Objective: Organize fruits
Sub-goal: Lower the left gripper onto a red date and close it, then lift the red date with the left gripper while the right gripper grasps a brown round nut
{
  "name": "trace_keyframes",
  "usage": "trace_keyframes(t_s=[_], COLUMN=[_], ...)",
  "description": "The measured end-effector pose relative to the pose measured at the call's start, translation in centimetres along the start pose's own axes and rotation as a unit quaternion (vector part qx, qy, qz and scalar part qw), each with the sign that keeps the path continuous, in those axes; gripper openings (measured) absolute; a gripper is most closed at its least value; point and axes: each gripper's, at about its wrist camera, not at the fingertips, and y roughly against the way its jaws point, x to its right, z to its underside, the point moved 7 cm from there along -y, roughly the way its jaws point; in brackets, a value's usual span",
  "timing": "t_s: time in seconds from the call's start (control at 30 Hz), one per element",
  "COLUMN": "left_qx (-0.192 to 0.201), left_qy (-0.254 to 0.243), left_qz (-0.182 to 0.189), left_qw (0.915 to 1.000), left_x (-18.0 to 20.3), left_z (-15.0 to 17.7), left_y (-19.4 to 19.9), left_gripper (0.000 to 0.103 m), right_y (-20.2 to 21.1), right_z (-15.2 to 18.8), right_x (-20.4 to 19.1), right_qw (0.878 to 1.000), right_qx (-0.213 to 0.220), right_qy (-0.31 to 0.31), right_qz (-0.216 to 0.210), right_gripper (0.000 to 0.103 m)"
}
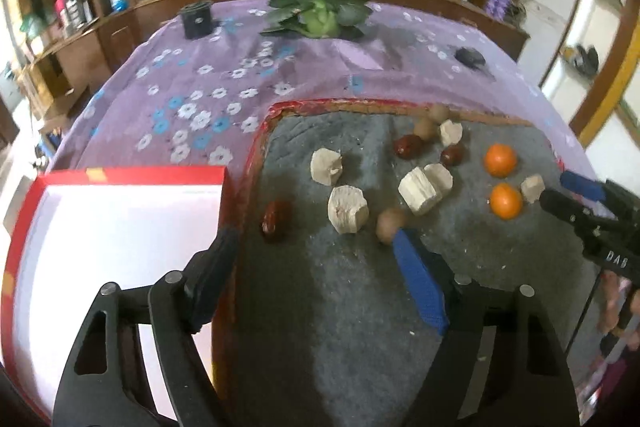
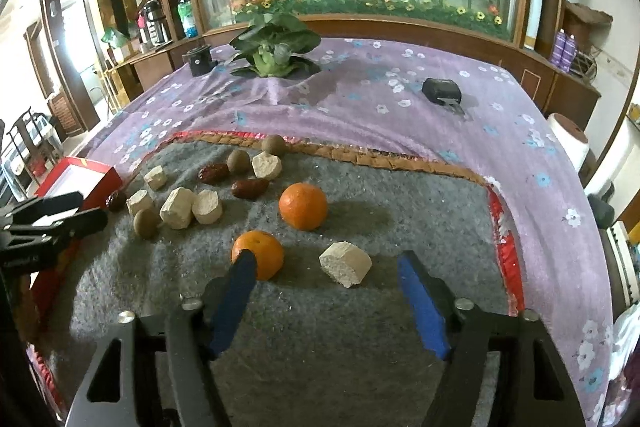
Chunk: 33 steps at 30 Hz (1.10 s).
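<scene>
Orange round tangerine (image 2: 258, 254) lies touching the inner face of the right gripper's (image 2: 326, 263) left finger, jaws spread, empty; left gripper (image 1: 316, 239) likewise spread, farther off.

a leafy potted plant (image 2: 275, 45), black cylinder (image 2: 199, 61) and small black device (image 2: 441, 90) sit on the purple floral tablecloth (image 2: 360, 115).

Left gripper (image 1: 316, 243), jaws apart, above fruits on grey mat (image 1: 320, 307)

Fruits (image 2: 303, 206) on mat (image 2: 360, 327); box (image 1: 120, 227) left of mat.
</scene>
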Motion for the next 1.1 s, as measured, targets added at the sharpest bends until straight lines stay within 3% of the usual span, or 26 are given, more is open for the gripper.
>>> trace_keyframes(t_s=[0.17,0.3,0.4,0.57,0.7,0.93,1.1], left_qx=[-0.025,-0.058,-0.080,-0.101,-0.095,-0.085,-0.071], left_qy=[-0.061,-0.101,-0.112,-0.102,-0.112,-0.094,-0.080], left_qz=[0.009,0.010,0.003,0.018,-0.003,0.004,0.007], left_qw=[0.9978,0.9931,0.9905,0.9896,0.9891,0.9919,0.9942], left_x=[0.6,0.3,-0.3,-1.1,-0.8,-0.9,-0.6], left_z=[-0.6,-0.5,-0.4,-0.3,-0.2,-0.3,-0.2], left_y=[-0.9,-2.4,-3.5,-4.5,-4.4,-3.8,-2.5], left_gripper=[0.078,0.061,0.046,0.045,0.017,0.017,0.017], right_y=[-0.2,-0.3,-0.4,-0.5,-0.7,-0.4,-1.2], right_z=[0.1,0.1,0.1,-0.1,-0.1,0.1,-0.1], right_x=[-0.1,-0.6,-0.7,-1.2,-2.2,-7.2,-11.2], right_qw=[1.000,1.000,0.999,0.999,0.998,0.982,0.973], right_qx=[-0.003,-0.005,-0.004,-0.005,-0.010,-0.026,-0.034], right_qy=[0.005,0.022,0.026,0.034,0.037,0.051,0.080], right_qz=[-0.008,-0.013,-0.019,-0.030,-0.056,-0.179,-0.213], right_gripper=[0.061,0.052,0.049,0.047,0.042,0.040,0.040])
